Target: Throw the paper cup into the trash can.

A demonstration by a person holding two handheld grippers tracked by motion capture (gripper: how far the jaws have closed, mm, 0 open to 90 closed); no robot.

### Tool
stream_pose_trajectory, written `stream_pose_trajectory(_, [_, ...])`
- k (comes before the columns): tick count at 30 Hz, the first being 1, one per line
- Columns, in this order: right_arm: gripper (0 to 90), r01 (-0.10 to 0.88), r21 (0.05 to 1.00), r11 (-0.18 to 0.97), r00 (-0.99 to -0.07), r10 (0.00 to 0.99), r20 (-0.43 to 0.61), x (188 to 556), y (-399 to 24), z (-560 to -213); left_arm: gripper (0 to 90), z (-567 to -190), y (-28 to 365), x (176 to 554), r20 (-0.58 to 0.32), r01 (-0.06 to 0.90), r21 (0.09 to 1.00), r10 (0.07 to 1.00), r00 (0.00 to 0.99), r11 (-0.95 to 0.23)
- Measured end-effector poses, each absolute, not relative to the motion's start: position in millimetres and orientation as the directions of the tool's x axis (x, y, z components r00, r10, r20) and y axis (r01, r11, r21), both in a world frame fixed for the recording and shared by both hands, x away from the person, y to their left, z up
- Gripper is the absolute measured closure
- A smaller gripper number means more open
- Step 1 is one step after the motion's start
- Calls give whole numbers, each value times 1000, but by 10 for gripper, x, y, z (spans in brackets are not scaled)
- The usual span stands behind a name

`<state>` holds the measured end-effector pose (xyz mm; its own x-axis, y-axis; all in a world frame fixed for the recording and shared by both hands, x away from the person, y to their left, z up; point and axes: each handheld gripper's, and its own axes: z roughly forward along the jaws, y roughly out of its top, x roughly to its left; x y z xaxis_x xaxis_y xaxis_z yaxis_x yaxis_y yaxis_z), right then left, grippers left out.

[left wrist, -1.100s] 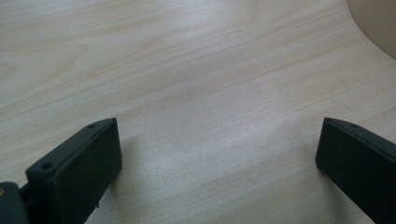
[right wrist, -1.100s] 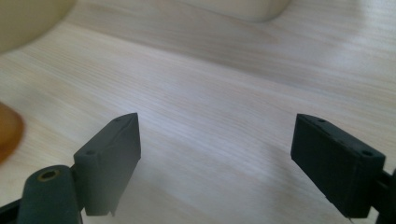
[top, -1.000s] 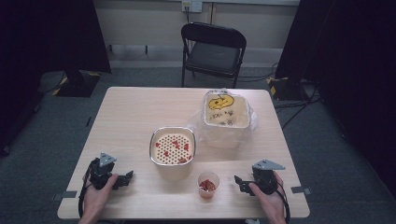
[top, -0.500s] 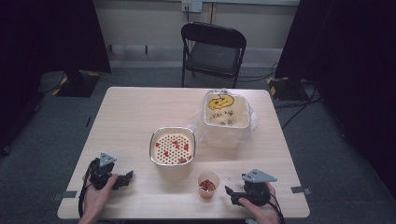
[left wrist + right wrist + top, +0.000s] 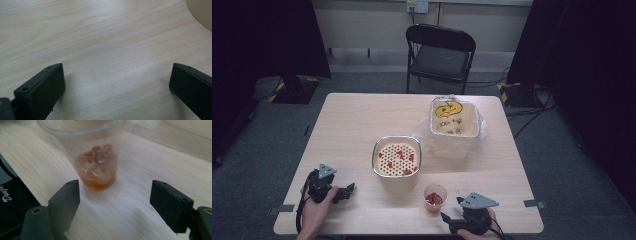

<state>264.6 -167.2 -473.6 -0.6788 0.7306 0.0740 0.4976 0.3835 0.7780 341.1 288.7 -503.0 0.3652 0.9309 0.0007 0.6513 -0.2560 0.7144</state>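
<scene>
Patience pays here: rest your left tool [image 5: 343, 190], spread and empty, on the tabletop [image 5: 357, 125], and ease your right tool [image 5: 451, 221], its jaws just narrowing but clear, squarely around the plastic cup [image 5: 96, 157] beside the strainer bowl [image 5: 396, 156].

chair [image 5: 440, 52] behind table [image 5: 357, 120] | strainer bowl [image 5: 396, 156] | lined tub [image 5: 454, 125]

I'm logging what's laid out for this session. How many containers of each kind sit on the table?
Clear plastic cup with red pieces: 1
Metal bowl with perforated insert: 1
Square tub lined with a plastic bag: 1
Total: 3
</scene>
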Motion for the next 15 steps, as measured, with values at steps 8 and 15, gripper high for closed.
stream_pose_trajectory(8, [258,482,792,375,-715,691,108,2797,-1419,-4728,0,-5030,2887,3411,1,651,714,931,365,-256])
stream_pose_trajectory(15, [302,468,802,371,-727,677,111,2933,-1254,-4744,0,-5030,2887,3411,1,651,714,931,366,-257])
